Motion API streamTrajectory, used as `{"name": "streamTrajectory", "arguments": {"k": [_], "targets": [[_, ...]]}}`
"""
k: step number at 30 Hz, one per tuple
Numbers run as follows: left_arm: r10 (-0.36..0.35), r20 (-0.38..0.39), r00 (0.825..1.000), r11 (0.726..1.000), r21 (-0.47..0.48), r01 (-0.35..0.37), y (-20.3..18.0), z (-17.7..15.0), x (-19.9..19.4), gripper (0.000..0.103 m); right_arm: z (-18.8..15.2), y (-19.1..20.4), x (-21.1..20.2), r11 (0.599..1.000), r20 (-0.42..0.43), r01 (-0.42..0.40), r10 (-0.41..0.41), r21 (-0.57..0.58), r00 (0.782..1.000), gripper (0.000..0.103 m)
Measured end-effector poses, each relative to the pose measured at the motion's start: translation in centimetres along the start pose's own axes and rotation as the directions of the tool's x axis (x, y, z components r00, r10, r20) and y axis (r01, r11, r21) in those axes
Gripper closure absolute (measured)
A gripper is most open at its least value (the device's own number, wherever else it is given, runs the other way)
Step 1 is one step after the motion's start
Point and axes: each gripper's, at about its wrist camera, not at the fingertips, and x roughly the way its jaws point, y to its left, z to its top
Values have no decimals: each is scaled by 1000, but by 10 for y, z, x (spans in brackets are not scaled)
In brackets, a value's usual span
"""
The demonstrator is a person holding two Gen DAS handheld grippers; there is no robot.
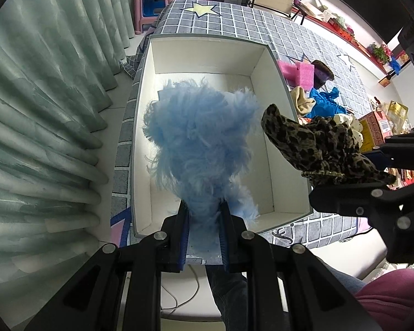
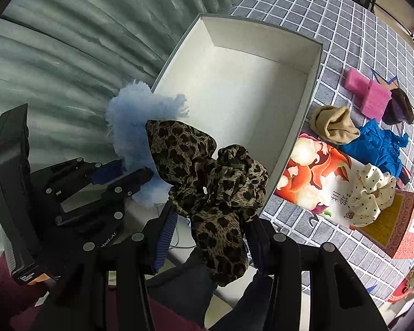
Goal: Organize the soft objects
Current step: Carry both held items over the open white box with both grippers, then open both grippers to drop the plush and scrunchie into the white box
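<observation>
My left gripper [image 1: 204, 209] is shut on a fluffy blue plush [image 1: 198, 143] and holds it over the near end of an open white box [image 1: 204, 55]. My right gripper [image 2: 209, 215] is shut on a leopard-print scrunchie [image 2: 215, 176], held at the box's [image 2: 262, 41] near right corner. The scrunchie [image 1: 317, 143] and right gripper [image 1: 372, 176] show at the right of the left wrist view. The blue plush [image 2: 135, 127] and left gripper [image 2: 118, 176] show at the left of the right wrist view. The box holds nothing that I can see.
On the grey checked cloth [image 2: 358, 27] right of the box lie pink foam blocks [image 2: 369, 93], a dark hair piece [image 2: 400, 104], a beige sock [image 2: 334, 124], a blue bag [image 2: 378, 143], and a dotted cream scrunchie [image 2: 372, 195] on a printed box [image 2: 314, 176]. Green curtains [image 1: 41, 110] hang left.
</observation>
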Motion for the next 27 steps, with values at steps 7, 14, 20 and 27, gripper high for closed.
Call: {"name": "streamTrajectory", "arguments": {"k": [7, 14, 20, 27], "targets": [[2, -4, 1000, 1000, -1, -2, 0, 0, 0, 82, 1, 2, 3, 1000, -2, 1, -1, 1, 1000, 53], [5, -15, 1000, 1000, 3, -5, 1, -2, 5, 82, 1, 2, 4, 1000, -4, -2, 2, 2, 1000, 53], [7, -17, 1000, 1000, 4, -7, 1, -2, 6, 82, 2, 1, 6, 1000, -7, -3, 3, 0, 1000, 53], [9, -24, 1000, 1000, 10, -9, 1, -2, 7, 82, 3, 1, 8, 1000, -9, -3, 3, -1, 1000, 53]]}}
